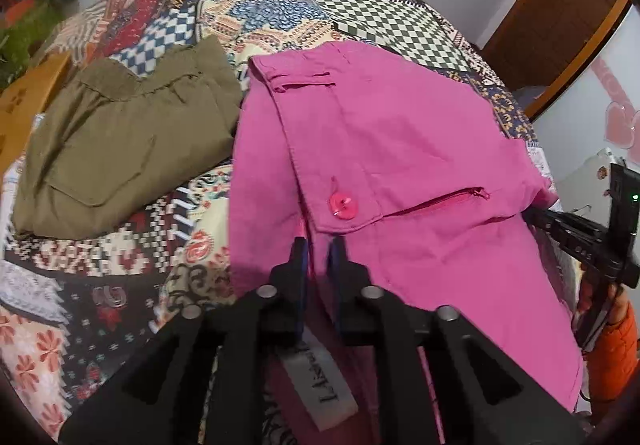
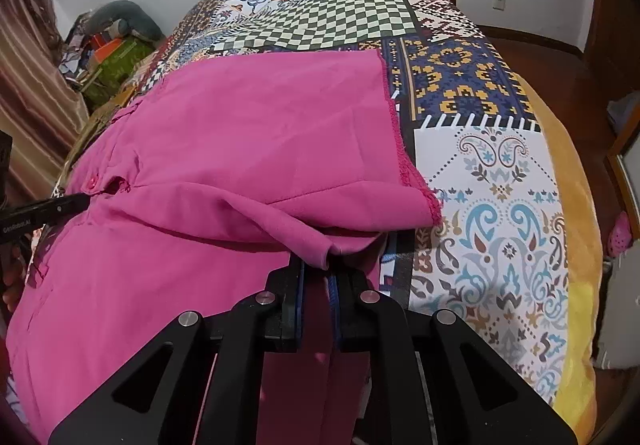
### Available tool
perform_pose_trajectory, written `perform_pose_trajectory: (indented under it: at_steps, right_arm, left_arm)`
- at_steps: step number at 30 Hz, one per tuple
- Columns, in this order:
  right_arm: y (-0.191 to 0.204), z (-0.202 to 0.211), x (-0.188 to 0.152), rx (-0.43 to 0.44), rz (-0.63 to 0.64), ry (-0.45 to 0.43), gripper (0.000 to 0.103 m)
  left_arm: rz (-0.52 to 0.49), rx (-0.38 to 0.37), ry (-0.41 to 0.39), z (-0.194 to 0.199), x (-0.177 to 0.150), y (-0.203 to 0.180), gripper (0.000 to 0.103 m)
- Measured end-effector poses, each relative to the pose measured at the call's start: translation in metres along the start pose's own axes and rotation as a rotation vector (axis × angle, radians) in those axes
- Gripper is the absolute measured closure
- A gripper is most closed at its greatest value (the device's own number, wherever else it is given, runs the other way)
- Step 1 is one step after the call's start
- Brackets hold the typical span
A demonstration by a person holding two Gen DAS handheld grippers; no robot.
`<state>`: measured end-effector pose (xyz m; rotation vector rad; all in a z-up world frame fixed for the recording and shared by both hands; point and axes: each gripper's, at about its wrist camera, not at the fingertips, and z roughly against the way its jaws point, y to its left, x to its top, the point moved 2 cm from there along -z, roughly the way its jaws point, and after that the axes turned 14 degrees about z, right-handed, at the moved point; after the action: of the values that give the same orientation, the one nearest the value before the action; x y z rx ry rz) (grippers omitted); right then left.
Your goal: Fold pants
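Note:
Bright pink pants (image 1: pixel 400 133) lie on a patchwork bed, waistband end near me with a pink button (image 1: pixel 342 205) and a white label (image 1: pixel 324 389). My left gripper (image 1: pixel 320 245) is shut on the waistband edge just below the button. In the right wrist view the pants (image 2: pixel 240 133) are folded over, with a raw hem (image 2: pixel 404 161) on top. My right gripper (image 2: pixel 320 265) is shut on a bunched fold at their near edge. Each gripper shows in the other's view: the right gripper (image 1: pixel 536 215) at the pants' right side, the left gripper (image 2: pixel 82 201) by the button.
Folded olive-green pants (image 1: pixel 120 149) lie to the left of the pink pair. The patchwork bedspread (image 2: pixel 480 77) covers the bed, with a yellow blanket edge (image 2: pixel 576 205) on the right. A cardboard box (image 1: pixel 28 101) and clutter (image 2: pixel 116 57) sit at the left. An orange sleeve (image 1: pixel 616 357) shows.

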<state>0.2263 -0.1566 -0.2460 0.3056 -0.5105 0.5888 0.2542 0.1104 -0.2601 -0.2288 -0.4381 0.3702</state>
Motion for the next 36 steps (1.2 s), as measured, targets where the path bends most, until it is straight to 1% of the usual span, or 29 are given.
perform_pose_trajectory:
  at_steps: [2, 3, 4, 5, 7, 9, 10, 13, 18, 23, 27, 28, 29, 30, 31, 33, 34, 35, 36]
  right_arm:
    - [-0.001, 0.004, 0.0, -0.011, 0.005, 0.015, 0.082]
    - [-0.002, 0.008, -0.001, -0.015, 0.006, 0.016, 0.079]
    - [-0.003, 0.013, 0.0, -0.021, 0.006, 0.009, 0.078]
    - [-0.004, 0.018, 0.0, -0.027, 0.005, 0.002, 0.076]
    - [-0.008, 0.028, 0.003, -0.033, -0.001, -0.021, 0.073]
    - [-0.012, 0.038, 0.008, -0.037, -0.013, -0.052, 0.059]
    - [-0.013, 0.041, 0.01, -0.039, -0.015, -0.069, 0.057]
    - [-0.018, 0.049, 0.023, -0.051, -0.011, -0.112, 0.056]
    - [-0.029, 0.038, 0.039, -0.062, -0.027, -0.122, 0.056]
    - [-0.043, 0.007, 0.042, -0.027, -0.057, -0.069, 0.056]
    - [-0.049, -0.016, 0.038, 0.016, -0.081, -0.021, 0.056]
    - [-0.05, -0.017, 0.036, 0.021, -0.083, -0.024, 0.056]
    - [-0.049, -0.018, 0.035, 0.024, -0.08, -0.029, 0.062]
    - [-0.046, -0.019, 0.036, 0.031, -0.064, -0.031, 0.07]
    - [-0.044, -0.021, 0.036, 0.027, -0.053, -0.03, 0.073]
    - [-0.042, -0.02, 0.036, 0.012, -0.035, -0.035, 0.085]
    - [-0.041, -0.021, 0.037, 0.015, -0.026, -0.034, 0.088]
    - [-0.04, -0.022, 0.036, 0.013, -0.02, -0.032, 0.093]
    - [-0.04, -0.022, 0.037, 0.0, -0.009, -0.04, 0.094]
  left_arm:
    - [0.009, 0.001, -0.003, 0.007, 0.002, 0.001, 0.077]
    - [0.017, -0.008, -0.004, 0.01, 0.004, 0.001, 0.074]
    - [0.028, -0.02, -0.006, 0.013, 0.006, 0.003, 0.069]
    - [0.042, -0.032, -0.012, 0.016, 0.011, 0.004, 0.067]
    - [0.057, -0.04, -0.021, 0.019, 0.017, 0.004, 0.066]
    - [0.065, -0.051, -0.026, 0.02, 0.025, 0.003, 0.066]
    - [0.065, -0.056, -0.029, 0.02, 0.028, 0.002, 0.066]
    - [0.047, -0.048, -0.028, 0.012, 0.038, -0.004, 0.066]
    - [0.059, -0.032, 0.007, -0.012, 0.049, -0.004, 0.066]
    - [0.087, -0.055, 0.038, -0.029, 0.052, 0.0, 0.066]
    - [0.079, -0.069, 0.03, -0.032, 0.054, -0.004, 0.066]
    - [0.077, -0.069, 0.027, -0.032, 0.055, -0.005, 0.066]
    - [0.068, -0.066, 0.021, -0.033, 0.055, -0.007, 0.066]
    - [0.061, -0.063, 0.017, -0.033, 0.054, -0.008, 0.066]
    - [0.052, -0.061, 0.009, -0.033, 0.054, -0.009, 0.067]
    - [0.038, -0.07, 0.003, -0.034, 0.055, -0.011, 0.074]
    - [0.035, -0.078, 0.004, -0.035, 0.055, -0.011, 0.083]
    - [0.034, -0.087, 0.009, -0.036, 0.056, -0.012, 0.091]
    - [0.032, -0.087, 0.008, -0.037, 0.056, -0.012, 0.093]
